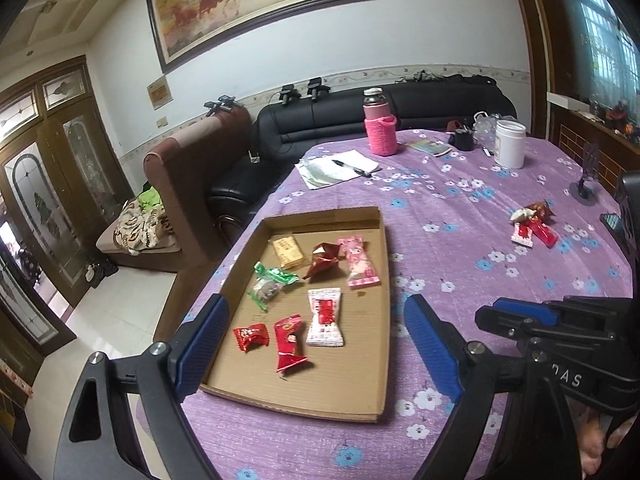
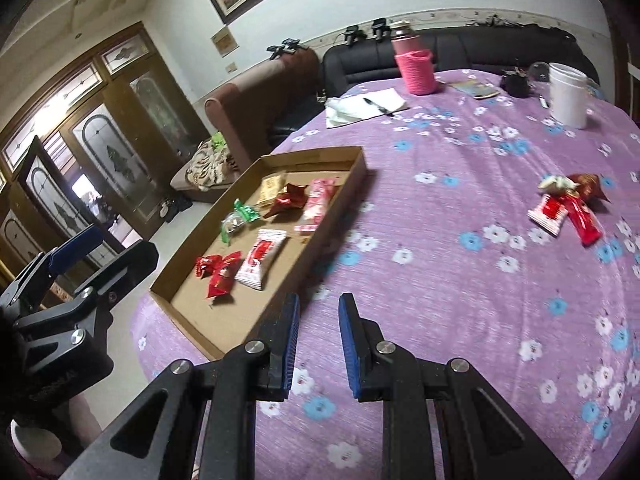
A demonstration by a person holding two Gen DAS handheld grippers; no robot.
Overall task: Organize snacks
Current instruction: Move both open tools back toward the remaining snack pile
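Observation:
A shallow cardboard tray [image 1: 382, 264] lies on the purple flowered tablecloth and holds several wrapped snacks: red, white-and-red [image 1: 325, 317], pink [image 1: 358, 262], green [image 1: 272, 282] and tan. It also shows in the right wrist view [image 2: 352, 184]. A small pile of loose snacks [image 1: 534, 222] lies on the cloth to the right, also in the right wrist view [image 2: 568, 204]. My left gripper [image 1: 316, 328] is wide open and empty above the tray's near end. My right gripper [image 2: 319, 320] is narrowly open and empty, over the cloth just right of the tray.
At the far end of the table stand a pink-sleeved bottle [image 1: 380, 128], a white jar [image 1: 510, 144], a notepad with a pen [image 1: 352, 168] and a small dark cup [image 1: 464, 138]. A phone stand [image 1: 588, 176] is at the right edge. Sofas stand beyond the table.

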